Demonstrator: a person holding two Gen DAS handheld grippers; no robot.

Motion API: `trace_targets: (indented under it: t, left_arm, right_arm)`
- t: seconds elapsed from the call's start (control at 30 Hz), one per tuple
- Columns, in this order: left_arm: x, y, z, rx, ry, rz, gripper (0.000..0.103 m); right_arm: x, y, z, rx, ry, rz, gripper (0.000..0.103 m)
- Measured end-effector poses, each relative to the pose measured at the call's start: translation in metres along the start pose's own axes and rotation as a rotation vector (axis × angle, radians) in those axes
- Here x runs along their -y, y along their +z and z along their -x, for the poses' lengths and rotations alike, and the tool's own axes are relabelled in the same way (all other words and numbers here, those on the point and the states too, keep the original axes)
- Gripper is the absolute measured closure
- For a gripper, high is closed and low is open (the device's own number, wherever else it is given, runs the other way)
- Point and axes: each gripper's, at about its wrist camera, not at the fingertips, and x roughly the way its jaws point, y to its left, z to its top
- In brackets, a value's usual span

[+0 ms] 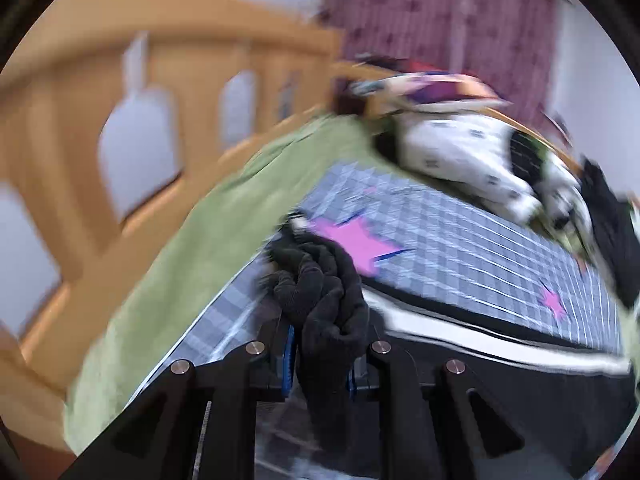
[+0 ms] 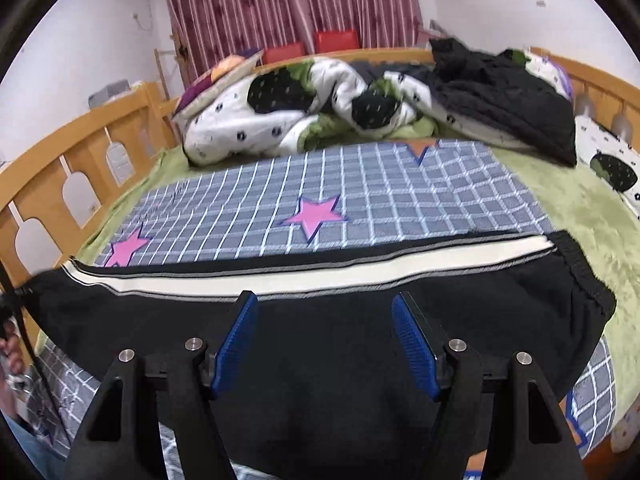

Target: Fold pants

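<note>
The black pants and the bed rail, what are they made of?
The black pants look like soft knitted cloth, maybe fleece: matte, fuzzy where bunched in the left gripper, with a ribbed stretchy waistband and a white side stripe. The bed rail looks like wood, honey-coloured and smooth, probably varnished, with cut-out arches.

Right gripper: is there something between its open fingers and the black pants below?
Nothing visible. The right gripper hangs open directly over the black pants on the checked sheet. The left gripper already grips one bunched end.
</note>
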Motion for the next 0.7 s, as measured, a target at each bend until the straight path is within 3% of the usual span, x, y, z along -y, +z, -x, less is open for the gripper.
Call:
trace_targets:
  t: [0.1, 0.17, 0.23, 0.37, 0.43, 0.57, 0.63, 0.7]
  left_arm:
    - [0.076, 0.009, 0.02, 0.047, -0.018, -0.142, 0.085]
    - [0.134, 0.005, 0.029, 0.064, -0.063, -0.227, 0.085]
    - [0.181, -0.007, 0.032, 0.061, -0.112, -0.288, 0.086]
    - [0.265, -0.059, 0.025, 0.008, -0.246, -0.397, 0.086]
    - [0.298, -0.1, 0.013, -0.069, -0.313, -0.426, 0.086]
    - [0.339, -0.175, -0.017, -0.271, -0.377, -0.462, 0.086]
    - [0.339, -0.194, -0.015, -0.219, -0.341, -0.487, 0.085]
    - [0.33, -0.193, -0.002, -0.197, -0.388, -0.517, 0.076]
  right_arm:
    - [0.021, -0.009, -0.005, 0.062, -0.028, 0.023, 0.034]
    - [0.036, -0.009, -0.01, 0.039, -0.079, 0.042, 0.034]
    - [0.052, -0.01, -0.008, 0.047, -0.067, 0.026, 0.034]
    - [0.106, -0.021, 0.003, 0.064, -0.107, -0.077, 0.034]
    - [0.133, -0.03, 0.01, 0.077, -0.132, -0.13, 0.034]
    - [0.175, -0.047, 0.014, 0.026, -0.154, -0.25, 0.034]
    - [0.186, -0.051, 0.019, 0.032, -0.13, -0.295, 0.034]
    - [0.183, -0.049, 0.023, 0.047, -0.14, -0.281, 0.034]
